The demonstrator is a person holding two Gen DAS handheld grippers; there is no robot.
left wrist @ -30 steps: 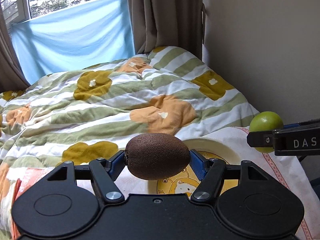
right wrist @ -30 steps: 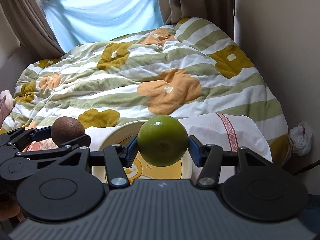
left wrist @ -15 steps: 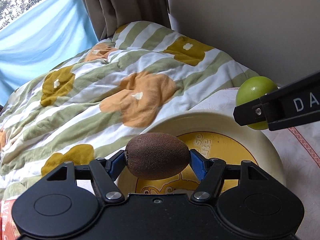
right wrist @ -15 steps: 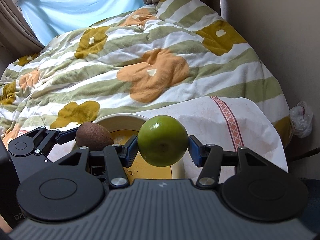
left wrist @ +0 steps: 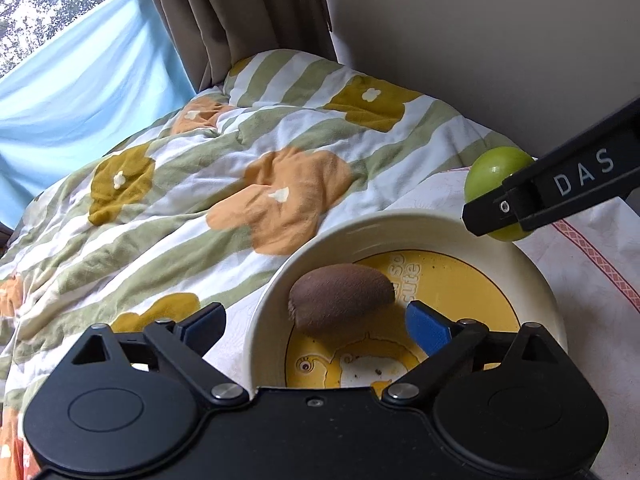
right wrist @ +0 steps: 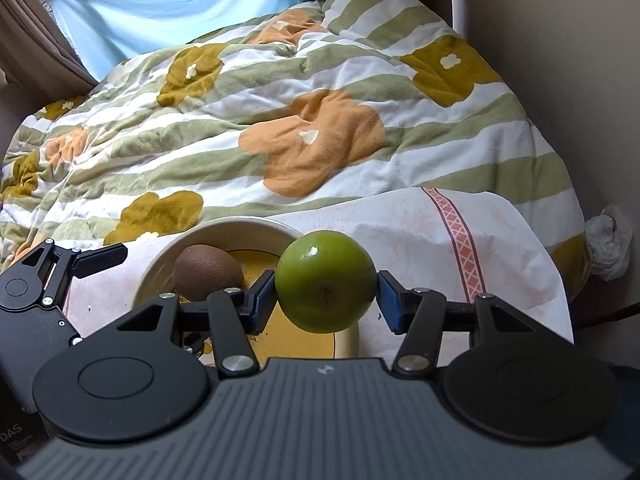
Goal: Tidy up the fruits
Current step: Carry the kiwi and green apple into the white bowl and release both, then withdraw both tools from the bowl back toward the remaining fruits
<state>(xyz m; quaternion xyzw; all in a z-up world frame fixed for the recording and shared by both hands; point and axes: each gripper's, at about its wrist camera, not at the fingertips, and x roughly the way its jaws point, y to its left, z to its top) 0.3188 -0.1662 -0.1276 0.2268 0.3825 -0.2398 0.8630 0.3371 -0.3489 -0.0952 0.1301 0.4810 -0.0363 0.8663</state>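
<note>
Freed from my left gripper point(left wrist: 316, 326), whose jaws are opening, kiwi point(left wrist: 342, 298) lies in bowl point(left wrist: 536, 276) between them; right gripper point(right wrist: 326, 300) pinches lime point(right wrist: 325, 286).

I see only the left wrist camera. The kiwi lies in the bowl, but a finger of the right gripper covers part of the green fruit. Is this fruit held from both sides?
Observer: Yes. In the right wrist view, both blue pads of the right gripper press on the green fruit, one on each side.
Operator: Is the fruit over the bowl?
Observer: It hangs in front of the right part of the bowl. I cannot tell how high above it.
Operator: Is anything beside the bed on the right?
Observer: A crumpled white plastic bag lies at the wall, next to the right edge of the quilt.
</note>
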